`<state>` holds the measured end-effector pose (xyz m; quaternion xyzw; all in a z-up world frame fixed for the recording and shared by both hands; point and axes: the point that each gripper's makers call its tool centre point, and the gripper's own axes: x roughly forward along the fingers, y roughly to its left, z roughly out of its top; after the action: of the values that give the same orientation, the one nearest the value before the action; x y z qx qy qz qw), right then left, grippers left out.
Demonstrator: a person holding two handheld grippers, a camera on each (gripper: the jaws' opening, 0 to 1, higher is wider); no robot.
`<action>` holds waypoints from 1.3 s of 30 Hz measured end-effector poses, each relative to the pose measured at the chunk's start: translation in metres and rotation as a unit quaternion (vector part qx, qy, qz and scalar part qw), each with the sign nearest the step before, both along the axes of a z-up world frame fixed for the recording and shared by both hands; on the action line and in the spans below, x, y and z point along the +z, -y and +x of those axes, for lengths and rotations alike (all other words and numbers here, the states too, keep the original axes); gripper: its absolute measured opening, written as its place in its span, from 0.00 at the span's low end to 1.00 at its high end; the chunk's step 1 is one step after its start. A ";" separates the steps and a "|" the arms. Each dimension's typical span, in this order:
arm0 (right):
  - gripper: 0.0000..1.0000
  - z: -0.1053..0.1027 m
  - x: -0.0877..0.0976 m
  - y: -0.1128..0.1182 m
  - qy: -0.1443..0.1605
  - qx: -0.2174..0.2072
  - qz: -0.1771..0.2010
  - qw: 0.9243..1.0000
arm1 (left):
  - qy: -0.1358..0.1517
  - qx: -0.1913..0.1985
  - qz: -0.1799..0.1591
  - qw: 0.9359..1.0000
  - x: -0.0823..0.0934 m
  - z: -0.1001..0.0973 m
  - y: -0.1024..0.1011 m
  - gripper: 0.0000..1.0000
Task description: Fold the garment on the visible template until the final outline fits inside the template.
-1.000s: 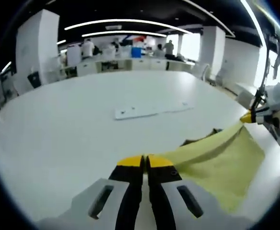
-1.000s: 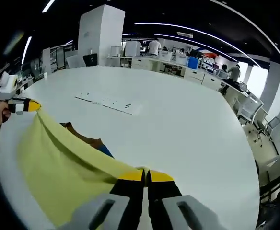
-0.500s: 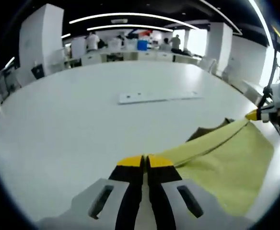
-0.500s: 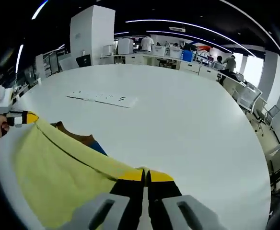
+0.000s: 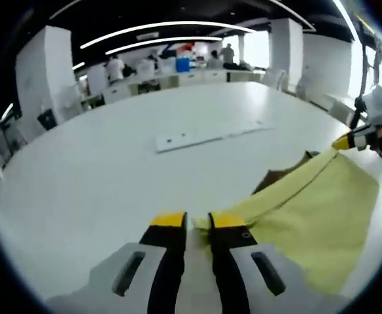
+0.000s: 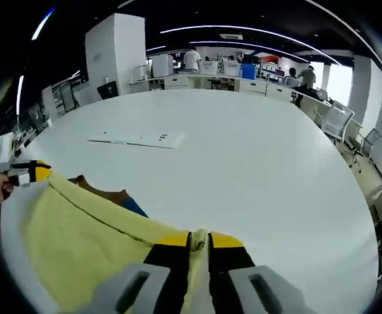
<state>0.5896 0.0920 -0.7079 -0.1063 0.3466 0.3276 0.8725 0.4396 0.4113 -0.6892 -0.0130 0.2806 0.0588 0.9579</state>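
now the left tool (image 5: 198,220) gapes beside the yellow garment (image 5: 322,209); right tool (image 6: 199,239) pinches it. lower the edge flat on the table (image 6: 256,157).

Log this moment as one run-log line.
stage: folding | left gripper: open beside yellow garment | right gripper: garment edge between jaws | surface: white table

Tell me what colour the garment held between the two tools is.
Pale yellow garment, clearest in the right gripper view.
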 end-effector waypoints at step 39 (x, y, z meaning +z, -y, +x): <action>0.29 0.023 -0.009 -0.003 0.027 -0.034 0.039 0.998 | 0.020 0.030 0.009 0.999 -0.013 0.008 -0.031 0.29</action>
<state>0.6124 0.0954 -0.7164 -0.0693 0.3128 0.3084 0.8957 0.4478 0.4425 -0.7027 -0.0138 0.2608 0.0895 0.9611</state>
